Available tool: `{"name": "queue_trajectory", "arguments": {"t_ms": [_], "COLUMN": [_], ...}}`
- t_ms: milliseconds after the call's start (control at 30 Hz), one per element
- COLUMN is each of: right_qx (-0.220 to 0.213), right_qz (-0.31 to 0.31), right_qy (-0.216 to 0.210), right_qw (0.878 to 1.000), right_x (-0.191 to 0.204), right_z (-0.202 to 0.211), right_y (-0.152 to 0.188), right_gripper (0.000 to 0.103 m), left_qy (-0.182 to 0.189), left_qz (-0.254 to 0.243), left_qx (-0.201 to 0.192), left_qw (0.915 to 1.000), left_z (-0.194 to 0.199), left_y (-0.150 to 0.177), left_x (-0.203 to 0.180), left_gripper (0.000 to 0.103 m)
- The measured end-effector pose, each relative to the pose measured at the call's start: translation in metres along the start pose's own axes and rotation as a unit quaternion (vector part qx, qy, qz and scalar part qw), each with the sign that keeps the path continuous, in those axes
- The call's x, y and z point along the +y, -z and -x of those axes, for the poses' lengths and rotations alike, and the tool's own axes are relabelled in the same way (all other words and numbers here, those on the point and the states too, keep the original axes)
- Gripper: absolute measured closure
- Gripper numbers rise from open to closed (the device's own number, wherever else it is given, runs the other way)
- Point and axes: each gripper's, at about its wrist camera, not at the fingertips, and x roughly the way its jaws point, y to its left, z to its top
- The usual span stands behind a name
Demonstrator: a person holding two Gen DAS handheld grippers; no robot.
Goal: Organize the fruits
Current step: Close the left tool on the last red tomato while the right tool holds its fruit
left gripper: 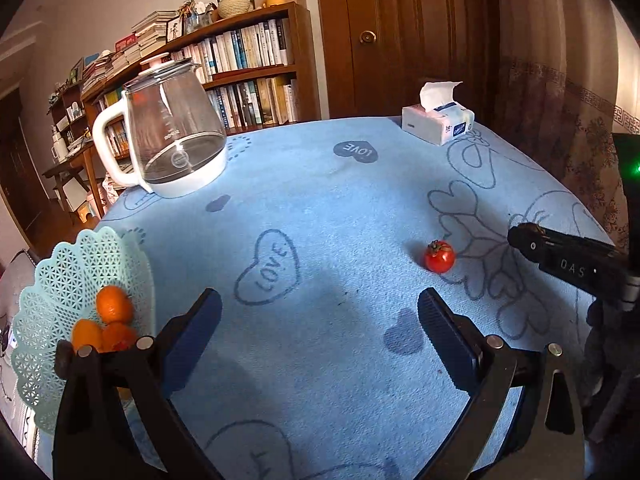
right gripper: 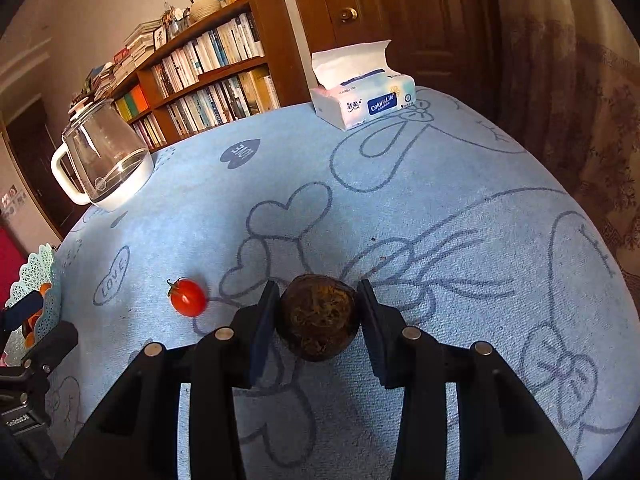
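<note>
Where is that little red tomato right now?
The tomato lies loose on the blue tablecloth, just left of the right gripper holding a dark brown fruit, well short of the green basket.

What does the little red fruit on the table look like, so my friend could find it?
Start at the blue tablecloth with hearts drawn on it. Near its middle, between the mint lattice basket of oranges and the right hand-held gripper around a dark brown fruit, lies a cherry tomato. It is the only shiny red thing, with a small green stem.
</note>
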Motion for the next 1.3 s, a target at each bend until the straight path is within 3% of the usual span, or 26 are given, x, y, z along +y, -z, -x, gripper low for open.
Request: {"name": "queue_trajectory", "arguments": {"t_ms": [400, 467, 1033, 1200, 1300], "right_qx": [-0.002, -0.002, 0.0, 0.0, 0.0], "right_qz": [-0.031, -0.034, -0.042, -0.042, -0.041], "right_qy": [0.003, 0.006, 0.014, 0.014, 0.014], "right_qw": [1.0, 0.999, 0.999, 0.999, 0.999], "right_x": [-0.012, -0.013, -0.016, -0.017, -0.017], "right_z": [-0.001, -0.001, -0.003, -0.004, -0.004], "right_y": [0.001, 0.001, 0.001, 0.0, 0.001], "right_gripper": [0.063, 0.062, 0.063, 0.063, 0.063], "left_qy": [0.022, 0.025, 0.055, 0.071, 0.079], "left_qz": [-0.022, -0.025, -0.035, -0.028, -0.019], "left_qx": [0.005, 0.008, 0.041, 0.058, 0.074], "left_qw": [0.9995, 0.9993, 0.997, 0.9954, 0.994], "left_z": [-0.039, -0.044, -0.069, -0.075, -0.082], "left_y": [-0.021, -0.022, -0.02, -0.02, -0.02], "left_x": [-0.047, -0.052, -0.071, -0.071, -0.07], "left_gripper": [0.006, 0.012, 0.025, 0.034, 0.045]}}
